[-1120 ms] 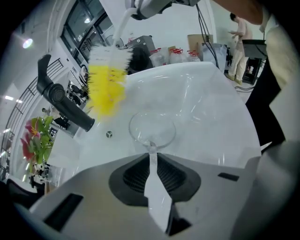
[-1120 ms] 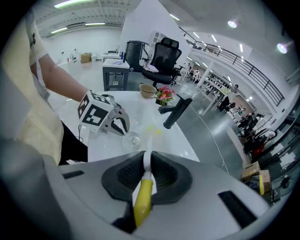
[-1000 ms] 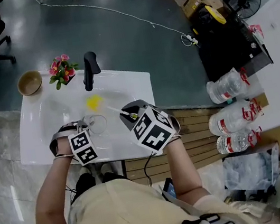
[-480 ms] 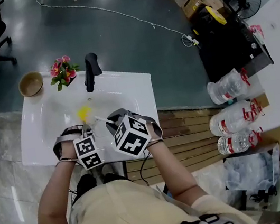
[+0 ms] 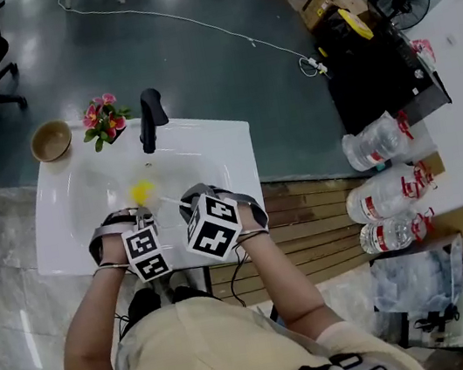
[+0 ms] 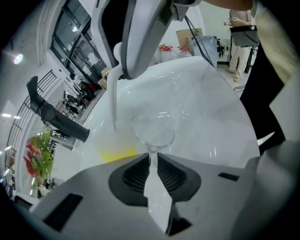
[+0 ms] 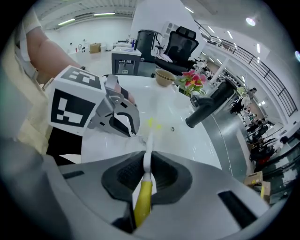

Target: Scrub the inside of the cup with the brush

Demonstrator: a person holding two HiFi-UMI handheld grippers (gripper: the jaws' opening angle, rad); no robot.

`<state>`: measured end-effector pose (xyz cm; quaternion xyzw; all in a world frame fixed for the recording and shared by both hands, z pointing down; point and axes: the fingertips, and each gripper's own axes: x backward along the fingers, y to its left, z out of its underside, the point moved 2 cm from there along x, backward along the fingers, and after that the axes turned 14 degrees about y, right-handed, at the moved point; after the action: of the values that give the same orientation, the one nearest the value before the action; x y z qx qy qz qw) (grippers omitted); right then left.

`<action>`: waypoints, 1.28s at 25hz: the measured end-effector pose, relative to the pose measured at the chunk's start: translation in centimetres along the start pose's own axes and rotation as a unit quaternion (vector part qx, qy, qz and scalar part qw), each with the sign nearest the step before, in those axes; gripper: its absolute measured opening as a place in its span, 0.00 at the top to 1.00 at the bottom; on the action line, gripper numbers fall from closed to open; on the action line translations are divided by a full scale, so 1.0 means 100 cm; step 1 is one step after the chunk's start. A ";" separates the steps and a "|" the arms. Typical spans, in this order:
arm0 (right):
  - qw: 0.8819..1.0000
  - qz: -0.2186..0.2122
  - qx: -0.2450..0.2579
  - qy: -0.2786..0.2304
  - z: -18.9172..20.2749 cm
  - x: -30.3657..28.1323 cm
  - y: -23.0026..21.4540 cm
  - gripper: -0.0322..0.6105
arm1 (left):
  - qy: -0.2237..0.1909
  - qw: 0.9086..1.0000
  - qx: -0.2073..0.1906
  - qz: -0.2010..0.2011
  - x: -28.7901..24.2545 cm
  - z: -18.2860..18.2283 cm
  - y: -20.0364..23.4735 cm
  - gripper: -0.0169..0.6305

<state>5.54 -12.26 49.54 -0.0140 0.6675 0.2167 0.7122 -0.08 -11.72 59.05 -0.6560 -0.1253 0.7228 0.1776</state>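
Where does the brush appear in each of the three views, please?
Head view: brush, its yellow head left of centre.
Left gripper view: brush shaft running vertically, just left of the cup.
Right gripper view: brush handle bottom centre, clamped in the right gripper.
Shared landmark: the black faucet, in all three.

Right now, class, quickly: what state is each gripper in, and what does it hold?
Left gripper: closed, holding the clear cup.
Right gripper: closed, holding the brush by its handle.
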 end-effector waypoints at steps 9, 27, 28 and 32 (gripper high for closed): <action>0.999 0.006 -0.031 0.020 0.022 0.004 -0.016 0.88 | -0.002 1.000 -0.005 0.007 0.000 0.002 -0.003 0.88; 0.996 0.014 -0.069 0.047 0.059 0.000 -0.014 0.88 | -0.016 0.996 0.073 0.044 -0.001 0.006 0.009 0.89; 0.996 0.014 -0.069 0.049 0.060 0.000 -0.014 0.88 | -0.016 0.996 0.077 0.045 -0.001 0.006 0.010 0.89; 0.996 0.017 -0.068 0.052 0.063 0.001 -0.012 0.88 | -0.015 0.993 0.102 0.049 -0.001 0.007 0.016 0.89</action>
<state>11.86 -11.35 49.81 -0.0630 0.6873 0.2726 0.6703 -0.94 -13.17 58.62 -0.6288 -0.0214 0.7497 0.2054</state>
